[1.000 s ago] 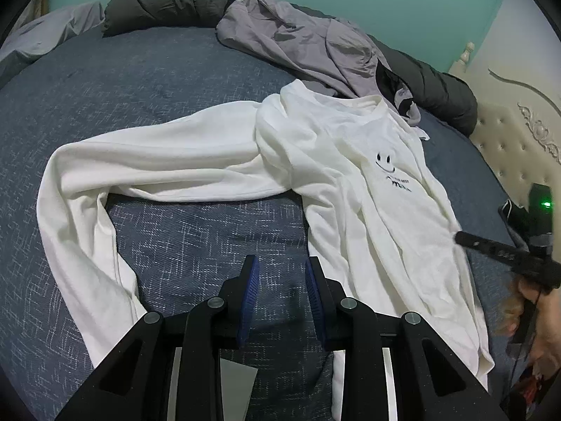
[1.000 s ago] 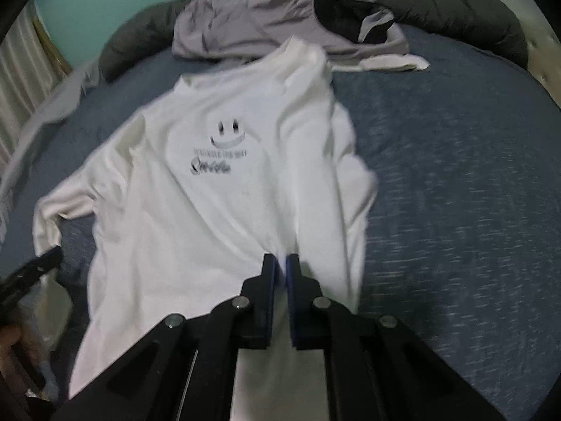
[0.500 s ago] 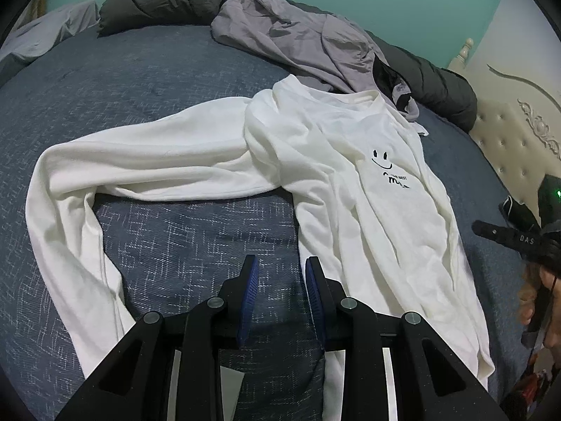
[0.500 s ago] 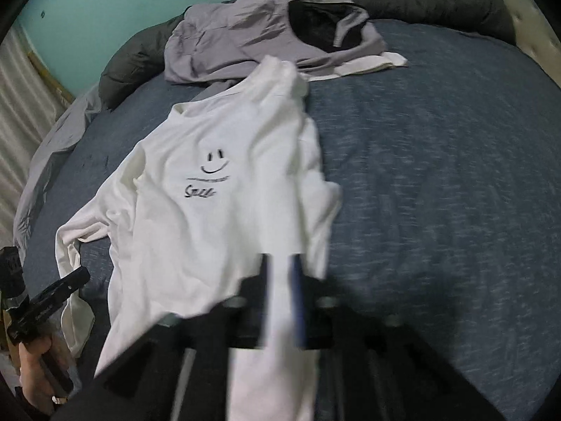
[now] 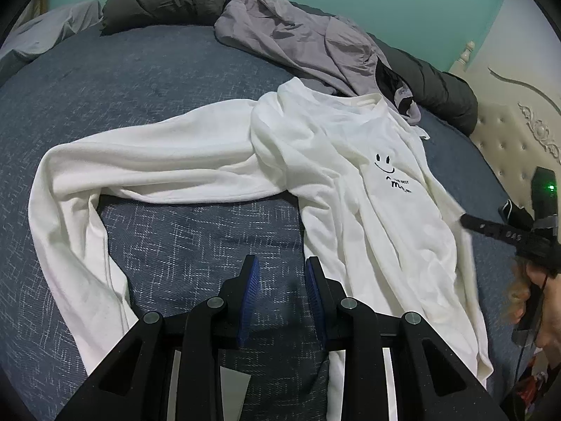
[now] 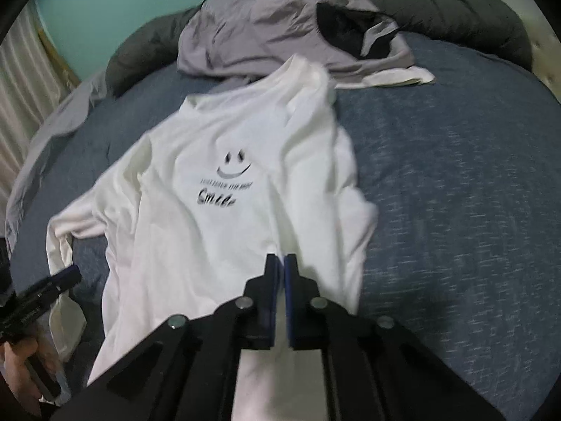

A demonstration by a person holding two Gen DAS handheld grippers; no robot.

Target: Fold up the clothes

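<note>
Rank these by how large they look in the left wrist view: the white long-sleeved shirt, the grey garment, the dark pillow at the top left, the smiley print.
1. white long-sleeved shirt
2. grey garment
3. dark pillow, farther away, so its place against the garment is unsure
4. smiley print

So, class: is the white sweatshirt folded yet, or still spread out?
Spread out: the white sweatshirt lies face-up on the bed, one sleeve stretched sideways.
</note>
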